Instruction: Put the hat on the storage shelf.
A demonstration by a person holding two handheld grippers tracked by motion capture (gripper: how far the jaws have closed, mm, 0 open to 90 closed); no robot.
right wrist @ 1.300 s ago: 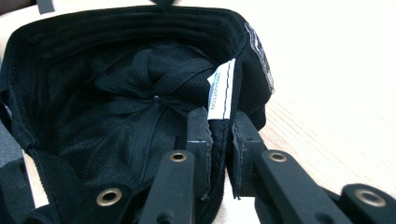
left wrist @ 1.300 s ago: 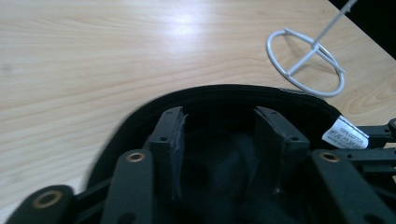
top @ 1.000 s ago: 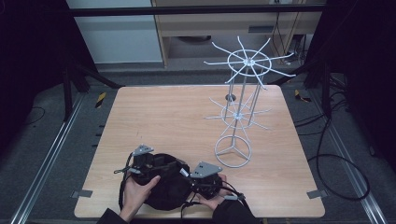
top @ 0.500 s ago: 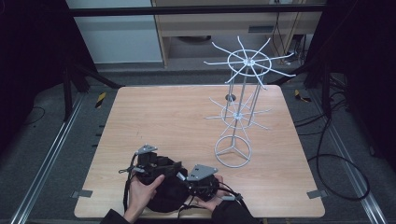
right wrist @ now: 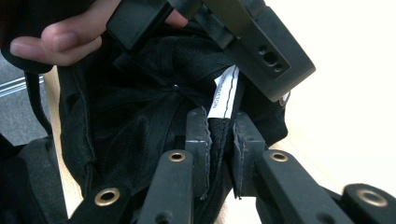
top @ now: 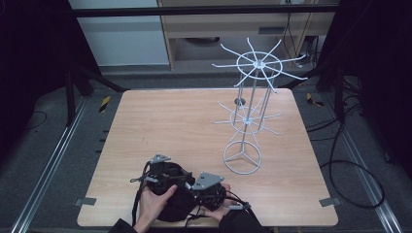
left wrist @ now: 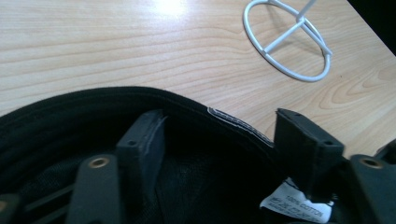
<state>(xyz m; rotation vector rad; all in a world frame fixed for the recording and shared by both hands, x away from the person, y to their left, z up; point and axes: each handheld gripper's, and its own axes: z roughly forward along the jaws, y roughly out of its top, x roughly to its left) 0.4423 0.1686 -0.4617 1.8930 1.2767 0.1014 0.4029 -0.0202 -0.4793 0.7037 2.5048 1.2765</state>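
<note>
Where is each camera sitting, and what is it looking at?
High view: above the person's side, looking forward and down at the table, the white wire stand and the black cap; forearms and hands enter from the bottom.
Left gripper view: rides the left gripper, looking along its spread jaws, which have just been closing, over the cap's rim to the stand's base.
Right gripper view: rides the right gripper, jaws pinching the cap's edge; a thumb shows.
All three share the cap.

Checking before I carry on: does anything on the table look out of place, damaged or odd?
Nothing looks damaged or spilled. The black cap lies upside down at the near table edge, its white label exposed. The right gripper pinches its rim; the left gripper straddles the rim, jaws apart. The white wire rack stands upright.
</note>
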